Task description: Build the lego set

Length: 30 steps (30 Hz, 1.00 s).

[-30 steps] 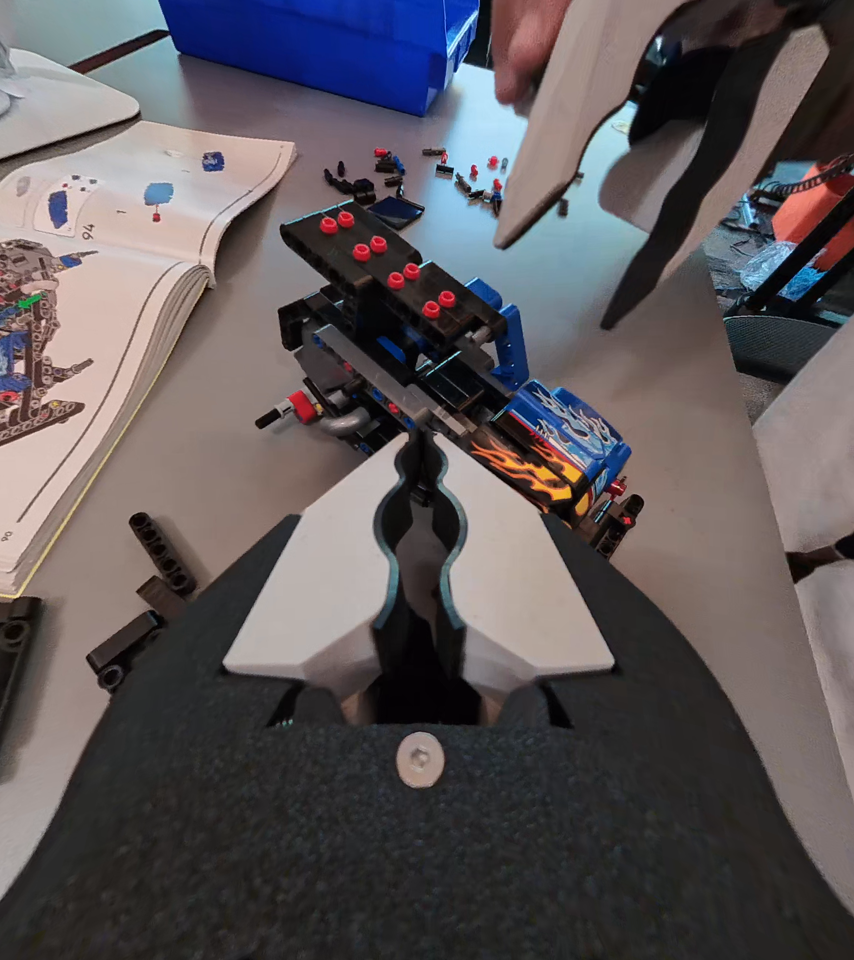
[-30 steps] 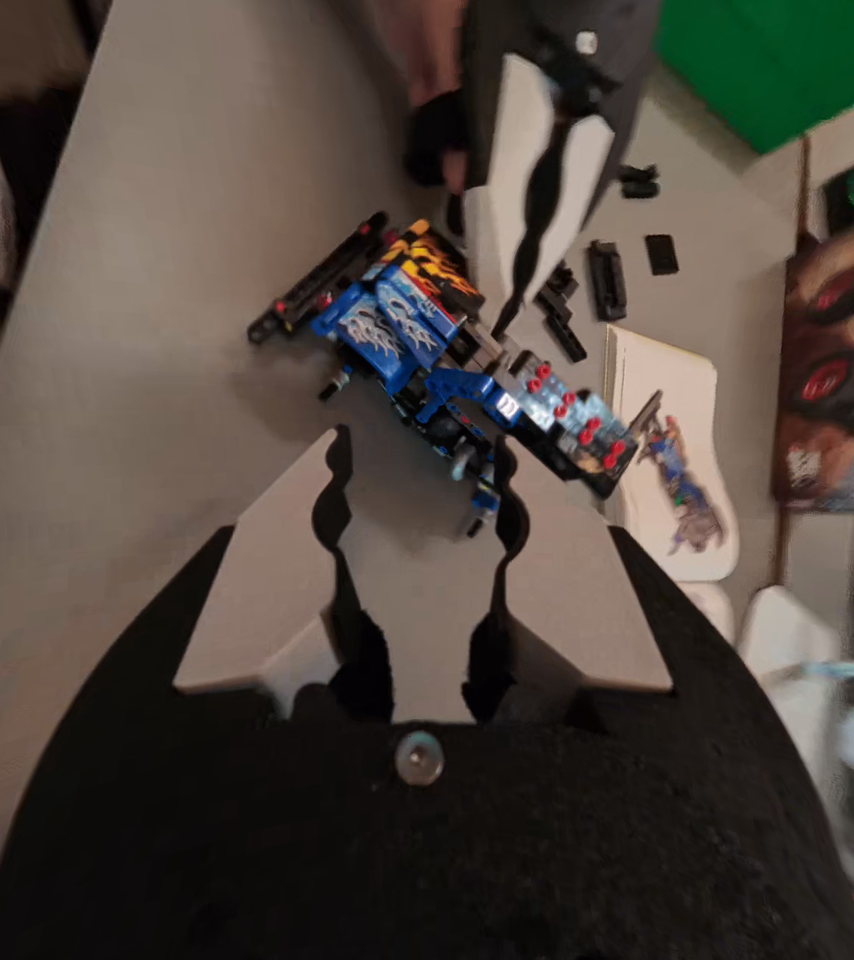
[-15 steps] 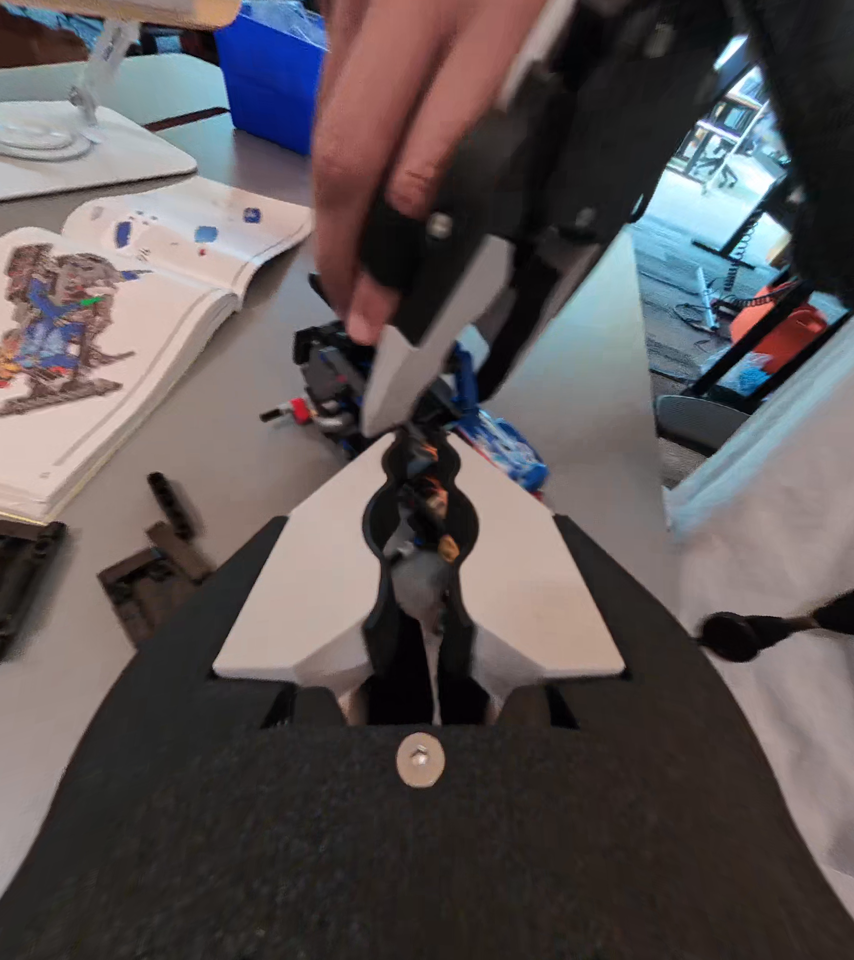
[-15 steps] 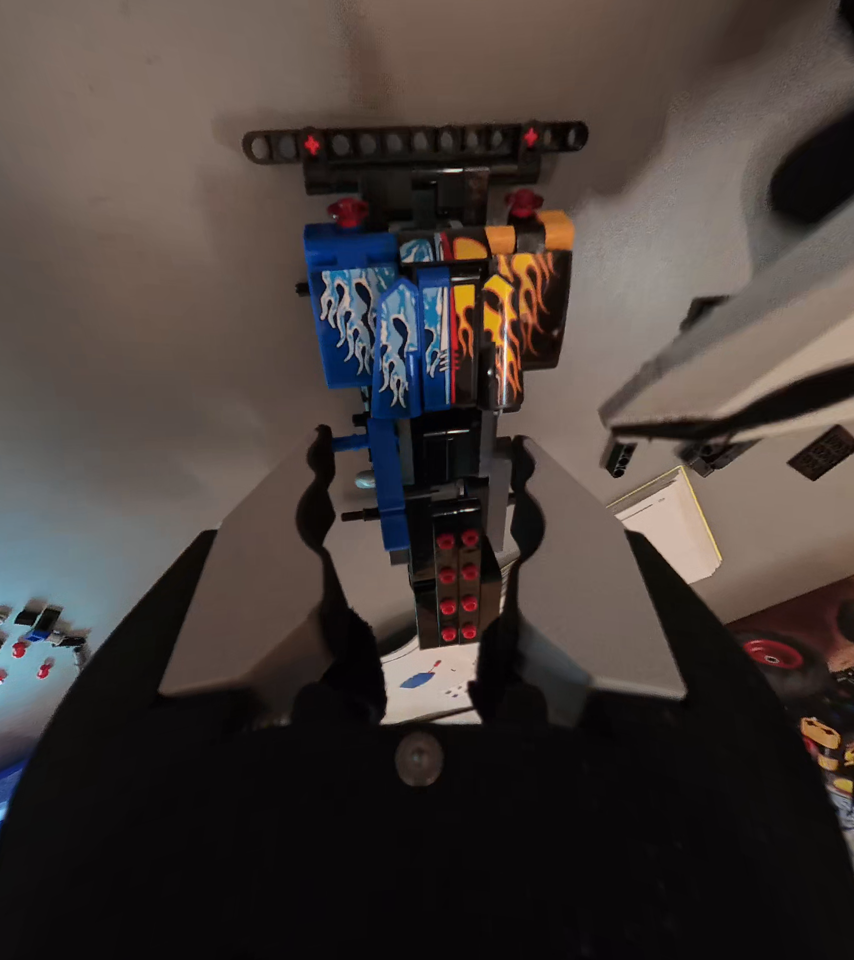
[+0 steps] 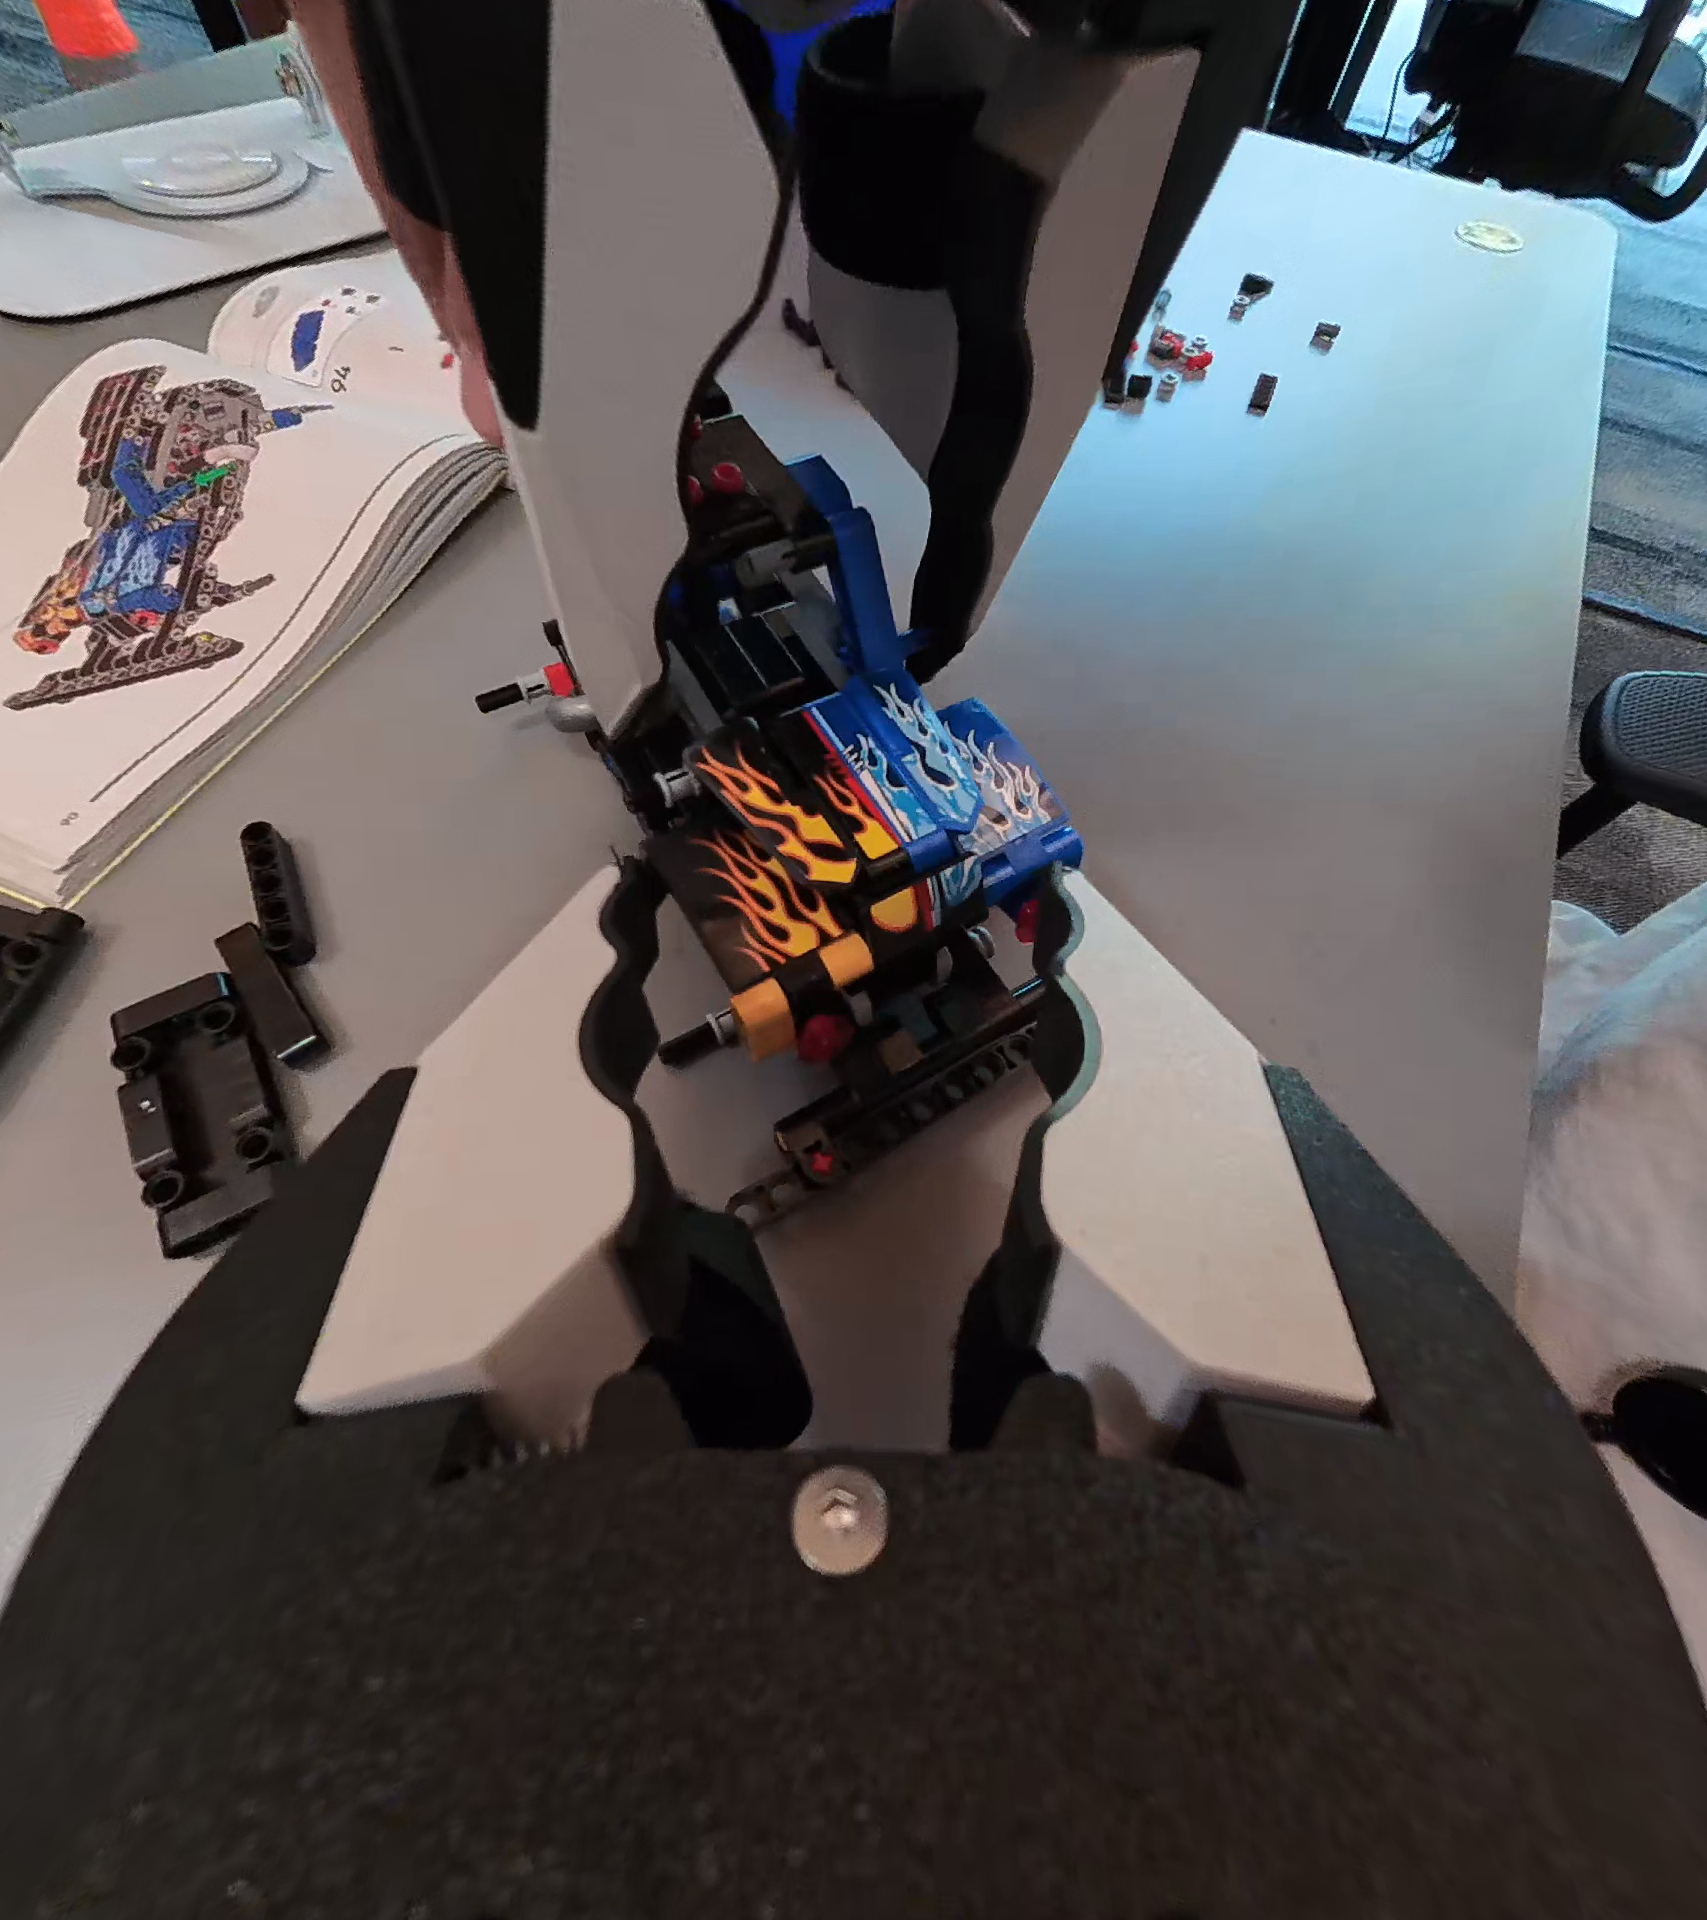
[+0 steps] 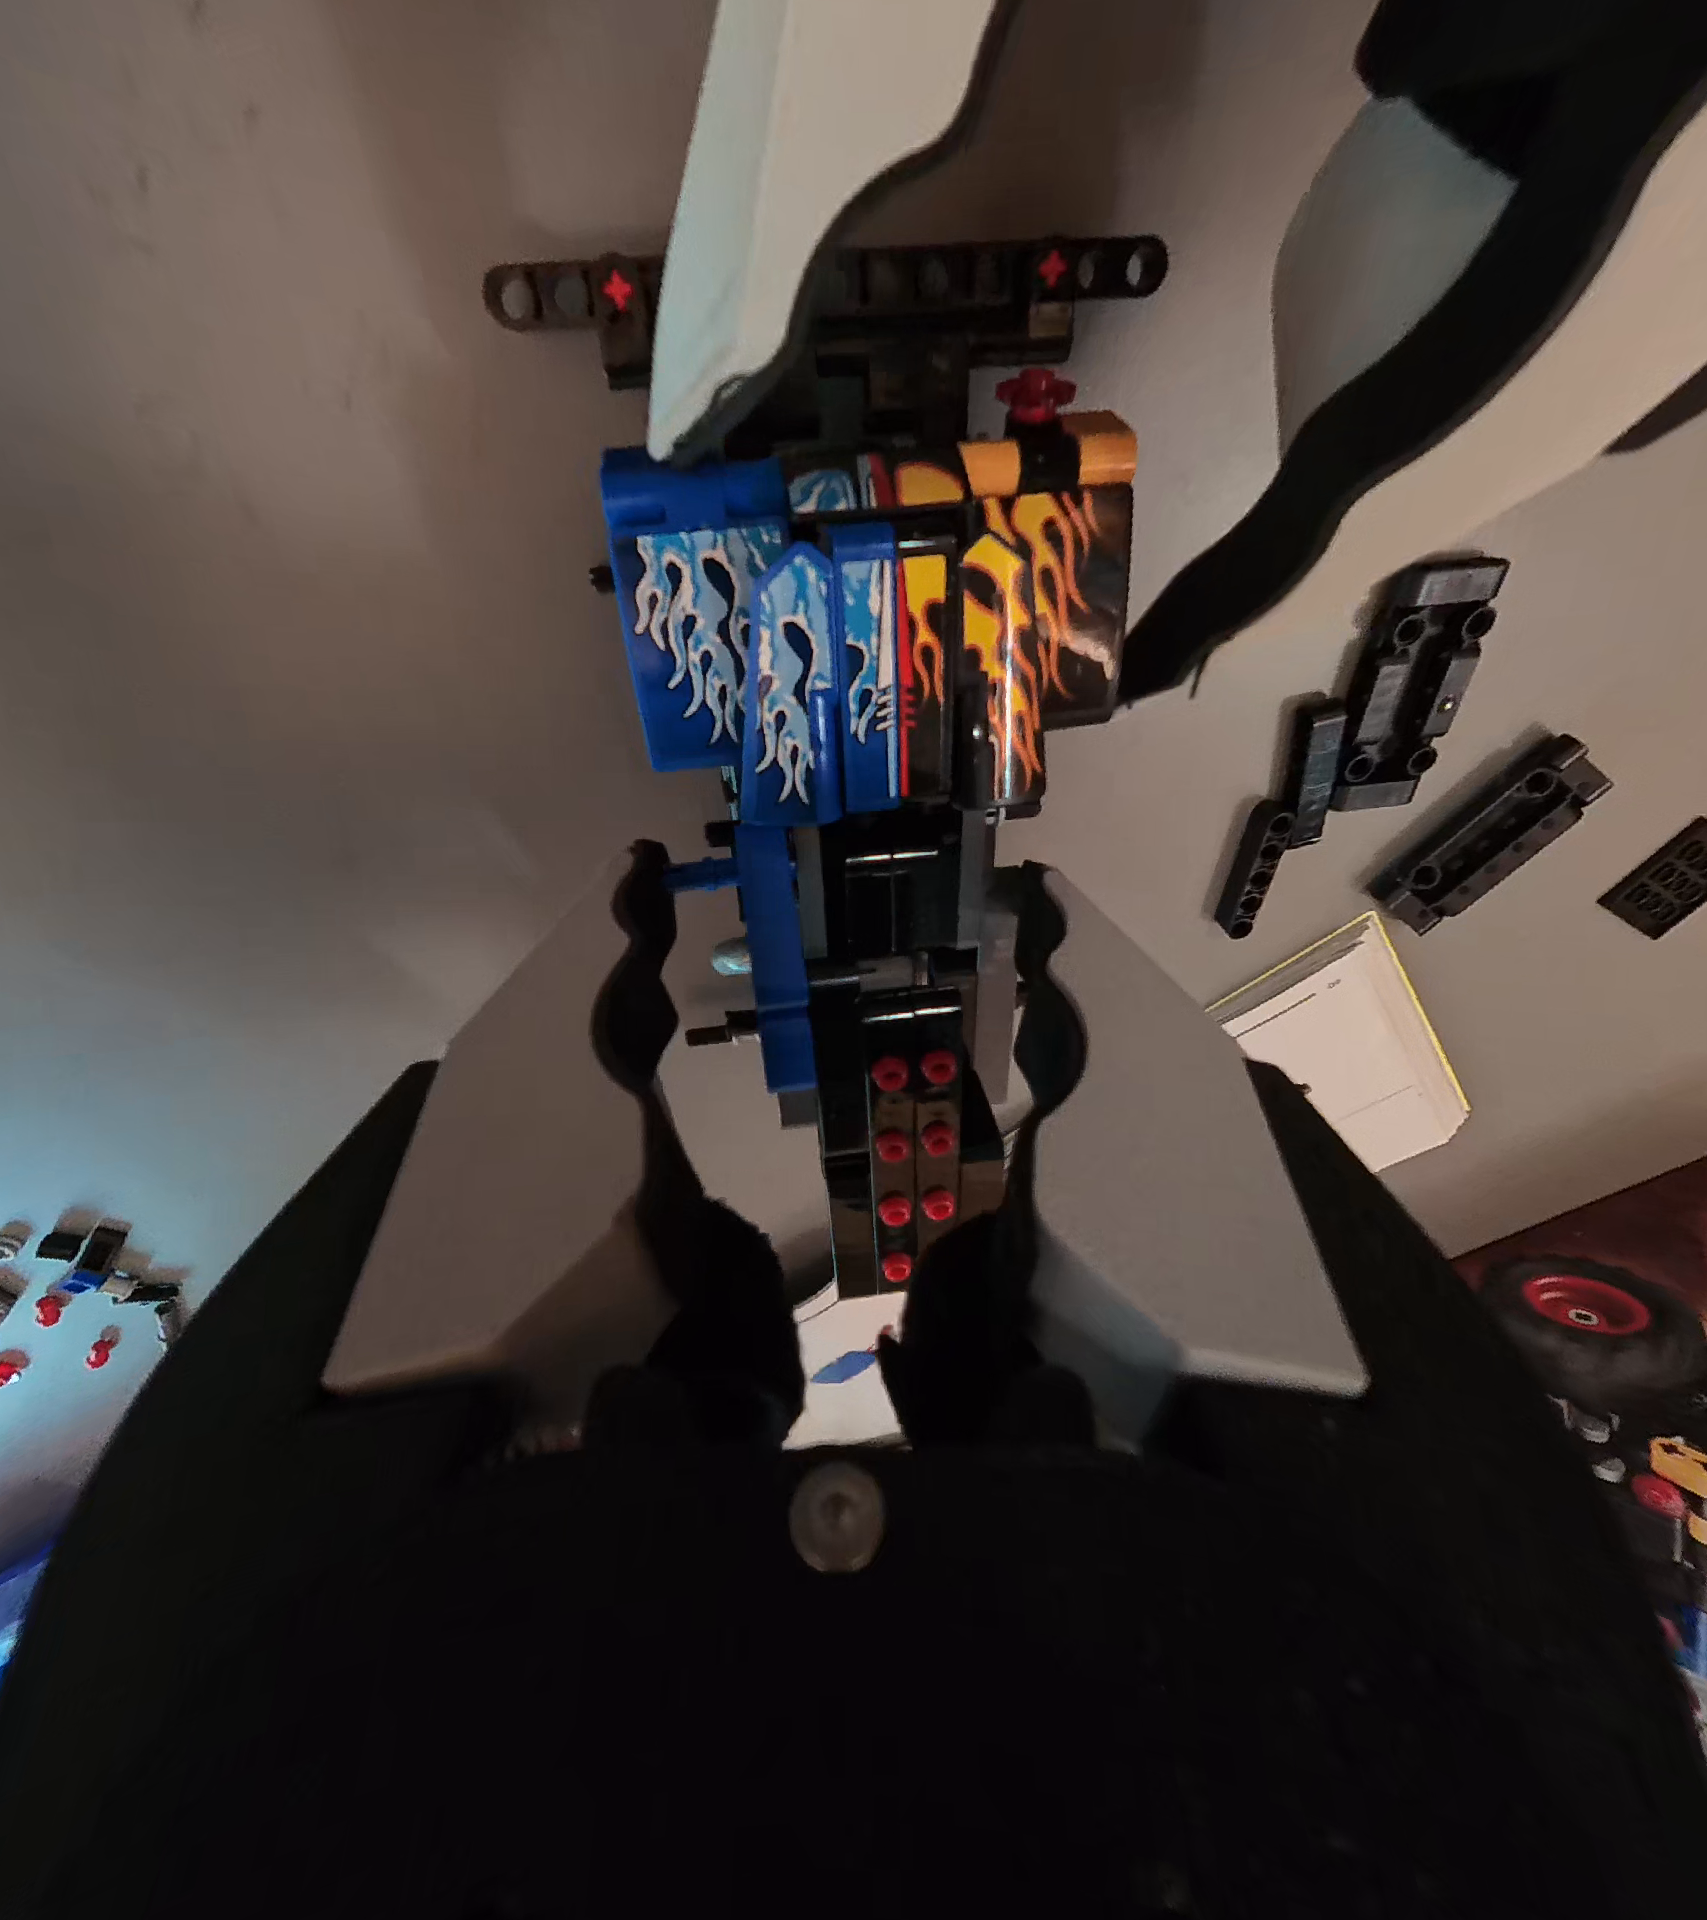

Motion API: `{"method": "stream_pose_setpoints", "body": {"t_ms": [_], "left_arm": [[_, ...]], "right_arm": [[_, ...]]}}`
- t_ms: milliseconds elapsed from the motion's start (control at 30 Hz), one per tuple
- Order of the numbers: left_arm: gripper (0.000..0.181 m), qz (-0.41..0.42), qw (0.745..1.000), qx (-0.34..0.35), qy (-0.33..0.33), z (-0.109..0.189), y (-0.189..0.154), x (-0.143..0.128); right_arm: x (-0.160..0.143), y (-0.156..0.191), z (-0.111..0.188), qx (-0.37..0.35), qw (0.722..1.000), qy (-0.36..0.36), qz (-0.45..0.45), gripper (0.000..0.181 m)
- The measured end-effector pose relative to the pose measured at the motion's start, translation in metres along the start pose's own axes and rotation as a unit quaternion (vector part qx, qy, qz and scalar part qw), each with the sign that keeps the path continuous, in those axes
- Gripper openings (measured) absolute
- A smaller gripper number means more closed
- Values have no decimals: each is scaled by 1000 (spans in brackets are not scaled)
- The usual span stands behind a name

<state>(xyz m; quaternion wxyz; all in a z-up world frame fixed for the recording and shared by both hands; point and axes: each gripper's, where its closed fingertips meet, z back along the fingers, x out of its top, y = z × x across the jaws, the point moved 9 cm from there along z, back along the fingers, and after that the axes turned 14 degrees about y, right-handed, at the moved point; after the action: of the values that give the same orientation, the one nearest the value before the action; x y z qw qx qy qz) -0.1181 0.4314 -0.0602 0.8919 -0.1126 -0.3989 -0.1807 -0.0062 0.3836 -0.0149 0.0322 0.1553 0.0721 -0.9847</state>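
The lego model (image 5: 859, 831), a black and blue car body with orange and white flame panels, lies on the grey table (image 5: 1244, 623). My left gripper (image 5: 841, 894) is open, and its fingertips straddle the flame-panel front end just above the black hole beam (image 5: 890, 1122). My right gripper (image 6: 838, 873) is open and comes in from the opposite side. Its fingers (image 5: 600, 499) straddle the model's narrow black and blue middle, near the block with red pins (image 6: 911, 1132). In the right wrist view the model (image 6: 859, 644) lies lengthwise, with a left finger (image 6: 745, 260) at its far end.
An open instruction booklet (image 5: 153, 582) lies to the left, with loose black parts (image 5: 194, 1101) in front of it. Small parts (image 5: 1181, 353) are scattered at the far right of the table. The set's box (image 6: 1659, 1455) and more black parts (image 6: 1400, 707) show in the right wrist view.
My left gripper has opened from shut and now straddles the model's front. My right gripper has come down over the model's middle, still open.
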Motion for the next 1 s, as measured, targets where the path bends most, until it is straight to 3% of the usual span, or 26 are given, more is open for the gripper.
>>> {"method": "stream_pose_setpoints", "body": {"t_ms": [300,500,600,1000], "left_arm": [[75,1,1000,10,5,-3,1,1],[70,5,1000,-4,5,-2,3,1],[70,3,1000,-5,5,-3,3,1],[68,6,1000,-13,7,-4,4,1]], "right_arm": [[-2,-4,-2,1,1000,1,-8,66],[-8,-5,5,82,995,-33,-47,78],[-11,-10,4,77,994,-47,-58,64],[-19,-17,3,126,985,-89,-79,58]]}}
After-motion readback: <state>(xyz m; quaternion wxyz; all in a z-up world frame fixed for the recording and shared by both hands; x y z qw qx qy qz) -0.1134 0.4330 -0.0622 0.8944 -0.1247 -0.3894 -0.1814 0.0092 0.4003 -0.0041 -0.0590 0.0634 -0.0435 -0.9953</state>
